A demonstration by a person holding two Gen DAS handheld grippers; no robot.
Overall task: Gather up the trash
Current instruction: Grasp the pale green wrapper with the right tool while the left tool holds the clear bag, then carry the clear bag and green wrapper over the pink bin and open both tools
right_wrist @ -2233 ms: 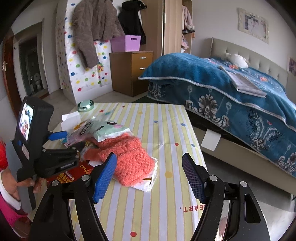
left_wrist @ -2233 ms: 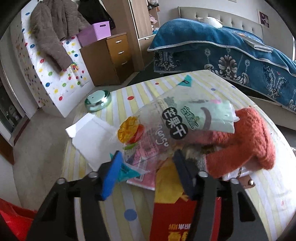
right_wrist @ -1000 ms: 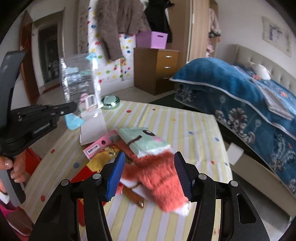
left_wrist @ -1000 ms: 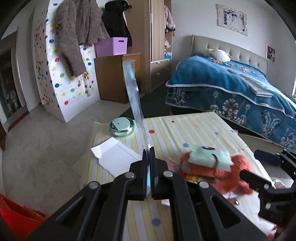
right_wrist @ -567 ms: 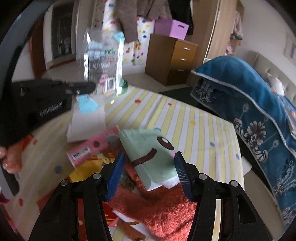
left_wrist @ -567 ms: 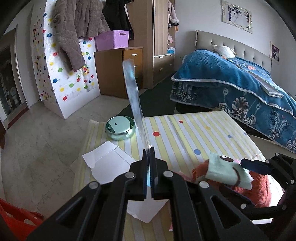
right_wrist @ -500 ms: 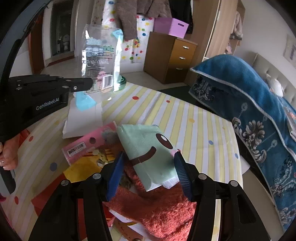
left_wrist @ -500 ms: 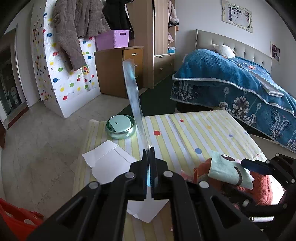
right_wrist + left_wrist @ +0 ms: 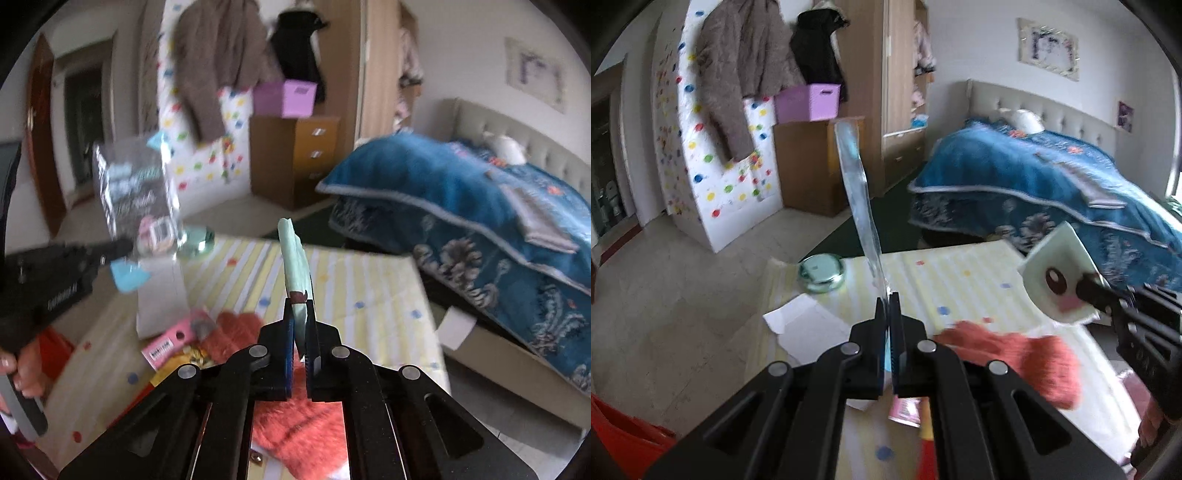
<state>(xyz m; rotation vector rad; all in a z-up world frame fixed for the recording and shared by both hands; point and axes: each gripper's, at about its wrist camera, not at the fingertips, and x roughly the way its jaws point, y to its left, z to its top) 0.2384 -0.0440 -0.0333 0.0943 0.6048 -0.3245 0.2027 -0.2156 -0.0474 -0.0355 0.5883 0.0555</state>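
— Two pieces of trash are up off the table right now. The left gripper (image 9: 886, 306) has its fingers pressed together on the bottom edge of a clear snack bag (image 9: 858, 199), which stands edge-on above them. The right gripper (image 9: 300, 325) is clamped the same way on a pale green wrapper (image 9: 295, 254) with a cartoon face.

— What could go wrong from here?

— Both holds look thin, I think. Each is a pinch on one edge of a light, floppy film, so a quick swing could make either one slip or fold out. The views are blurred, which suggests fast motion. I also can't see a bin clearly; only something red (image 9: 624, 439) at the near left.

— And what's left on the table (image 9: 960, 269)?

— Counting what shows: one orange fuzzy cloth (image 9: 295, 435) nearest, one pink packet (image 9: 173, 343) beside it on the left, something yellow and red partly under those, one sheet of white paper (image 9: 809, 328) farther left, and one round green tin (image 9: 822, 273) at the far left corner.
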